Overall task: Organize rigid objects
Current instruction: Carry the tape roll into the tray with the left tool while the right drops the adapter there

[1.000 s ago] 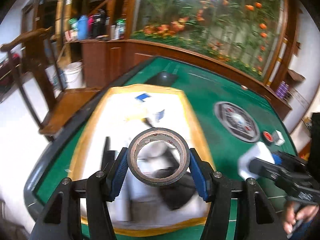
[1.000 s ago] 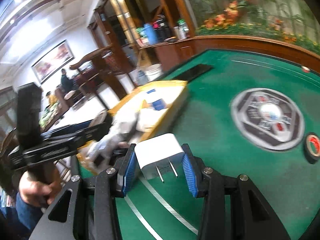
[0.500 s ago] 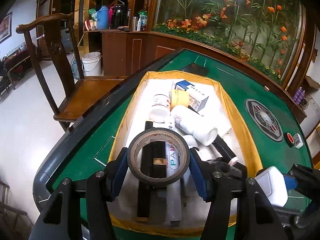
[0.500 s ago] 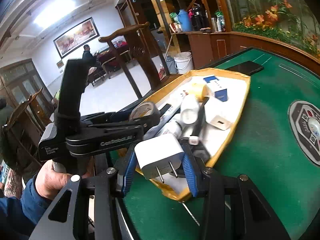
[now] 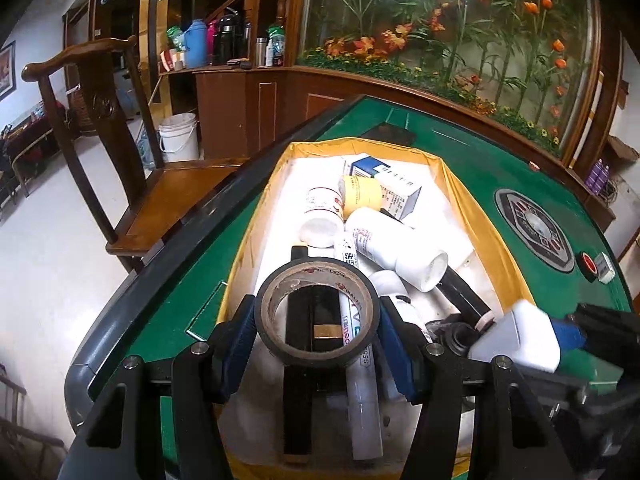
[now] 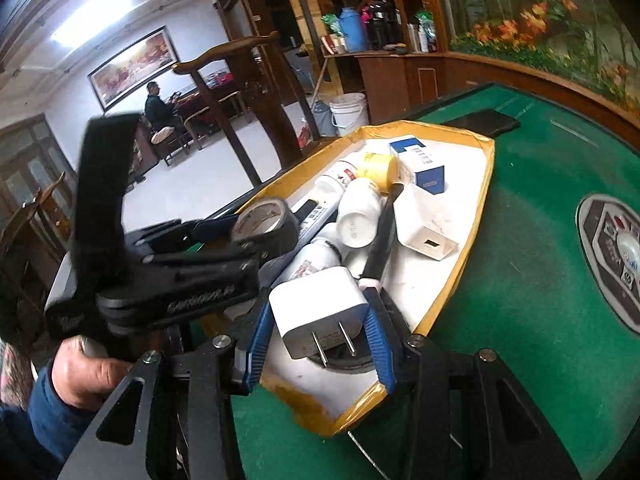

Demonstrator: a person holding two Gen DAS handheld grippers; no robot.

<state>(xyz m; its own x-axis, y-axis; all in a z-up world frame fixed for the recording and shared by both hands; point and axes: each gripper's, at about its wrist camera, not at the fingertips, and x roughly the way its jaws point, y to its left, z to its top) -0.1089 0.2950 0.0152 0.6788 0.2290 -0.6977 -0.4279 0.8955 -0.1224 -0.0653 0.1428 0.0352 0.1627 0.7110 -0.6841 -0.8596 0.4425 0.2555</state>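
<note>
- While both hands have swung in from the open green felt over the last second, the two grippers now hang side by side above the near end of the yellow-rimmed tray (image 5: 472, 196), which means each carried piece has reached its drop zone.
- The left gripper (image 5: 318, 326) is clamped on a roll of black tape (image 5: 318, 280), its blue pads pressing the roll's two sides; the roll stands on edge, above a black bar and a marker pen (image 5: 362, 364) lying in the tray.
- The right gripper (image 6: 320, 330) is clamped on a white plug adapter (image 6: 316, 308), prongs pointing back at the camera, over the tray's near corner.
- Already in the tray: white bottles (image 5: 394, 246), a yellow tape roll (image 5: 362, 194), a blue-and-white box (image 5: 384, 180) and a white charger block (image 6: 420, 224), crowded together.
- Neither item is released yet; my judgement is that lowering and letting go come next, and free floor is scarce, so the tape may land on the pen.
</note>
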